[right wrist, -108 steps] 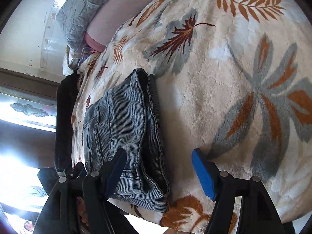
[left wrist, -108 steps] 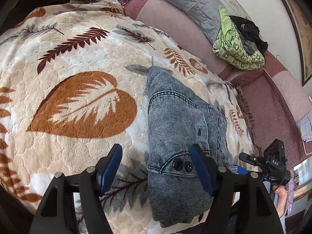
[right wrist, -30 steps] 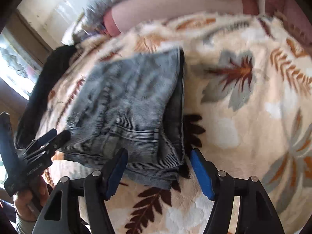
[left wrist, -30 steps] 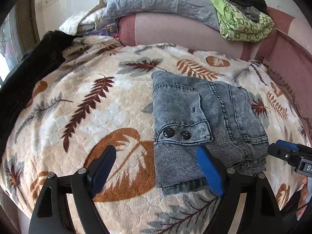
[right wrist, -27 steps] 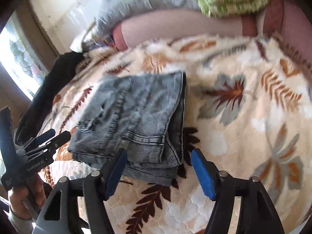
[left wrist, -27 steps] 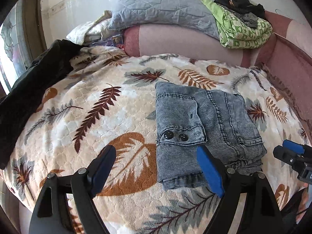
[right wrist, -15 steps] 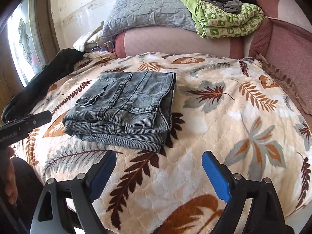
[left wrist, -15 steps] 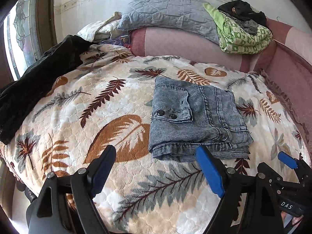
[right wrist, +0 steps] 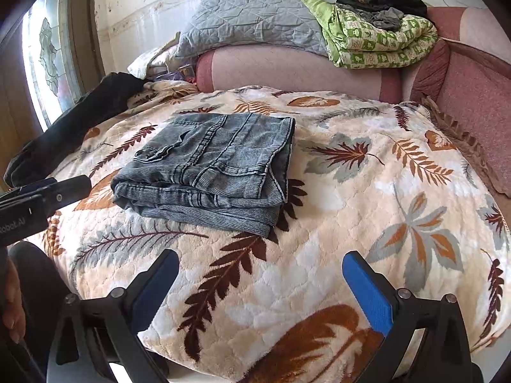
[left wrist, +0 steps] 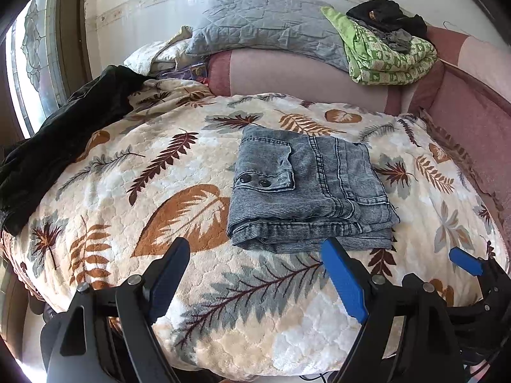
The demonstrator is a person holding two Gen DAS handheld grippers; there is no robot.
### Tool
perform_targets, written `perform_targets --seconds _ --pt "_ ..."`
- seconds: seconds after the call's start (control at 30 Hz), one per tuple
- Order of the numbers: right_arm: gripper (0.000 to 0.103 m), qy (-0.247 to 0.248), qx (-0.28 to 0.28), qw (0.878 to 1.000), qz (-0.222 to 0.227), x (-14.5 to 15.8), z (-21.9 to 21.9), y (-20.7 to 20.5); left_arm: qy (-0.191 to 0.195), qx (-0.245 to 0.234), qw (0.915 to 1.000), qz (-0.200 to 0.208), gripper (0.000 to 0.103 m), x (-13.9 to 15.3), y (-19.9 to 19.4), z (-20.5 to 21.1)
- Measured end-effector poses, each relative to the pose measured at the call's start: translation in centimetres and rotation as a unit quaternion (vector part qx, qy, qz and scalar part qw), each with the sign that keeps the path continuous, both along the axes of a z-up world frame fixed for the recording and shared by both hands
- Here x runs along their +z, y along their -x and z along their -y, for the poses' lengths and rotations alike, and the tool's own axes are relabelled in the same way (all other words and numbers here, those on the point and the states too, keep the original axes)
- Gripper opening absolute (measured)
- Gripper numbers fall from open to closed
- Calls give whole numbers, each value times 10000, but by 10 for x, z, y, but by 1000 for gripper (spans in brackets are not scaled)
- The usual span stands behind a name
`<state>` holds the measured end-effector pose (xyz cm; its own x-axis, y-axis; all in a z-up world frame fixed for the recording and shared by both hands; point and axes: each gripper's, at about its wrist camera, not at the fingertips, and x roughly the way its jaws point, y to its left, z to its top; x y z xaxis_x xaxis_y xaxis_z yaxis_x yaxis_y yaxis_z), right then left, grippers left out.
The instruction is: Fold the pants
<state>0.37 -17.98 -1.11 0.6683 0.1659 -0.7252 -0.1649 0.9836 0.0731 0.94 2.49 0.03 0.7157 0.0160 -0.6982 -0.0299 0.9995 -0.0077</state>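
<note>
My left tongs (left wrist: 252,274) hang wide open with nothing between the blue pads, and my right tongs (right wrist: 260,282) are spread just as wide, also empty. Both sit above the near edge of the bed, apart from any cloth.

Ahead of the left tongs, a little to the right of its centre line, lie the pants (left wrist: 306,188): one pair, grey denim, folded into a compact, several-layered rectangle resting flat on the leaf-print blanket (left wrist: 105,198). From the right tongs the pants (right wrist: 210,166) lie ahead and to the left, well apart from the pads. A pocket flap with two dark buttons (left wrist: 254,180) faces up.

I judge the folding itself to be finished, or very nearly so; the stack looks squared, with only the near layers slightly uneven. If anything remains, it calls for reaching forward and pressing or nudging those near edges flush, approaching low so the layers do not slide.

Farther out I count one black garment (left wrist: 48,146) off to the left, one grey quilt (left wrist: 268,28) along the pink backrest, and one green patterned blanket (left wrist: 389,57) folded at the far right with dark clothes piled on it.
</note>
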Motion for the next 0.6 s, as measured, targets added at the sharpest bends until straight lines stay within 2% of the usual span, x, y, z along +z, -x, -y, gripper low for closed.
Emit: perform_targets --seconds 0.37,0.6 --pt "103 -28 -57 9999 -95 -9 -1 -3 164 -6 9998 -147 85 -21 0 -6" --pt "103 10 -30 10000 32 -7 -2 -3 66 43 9998 -160 85 -23 -6 -5"
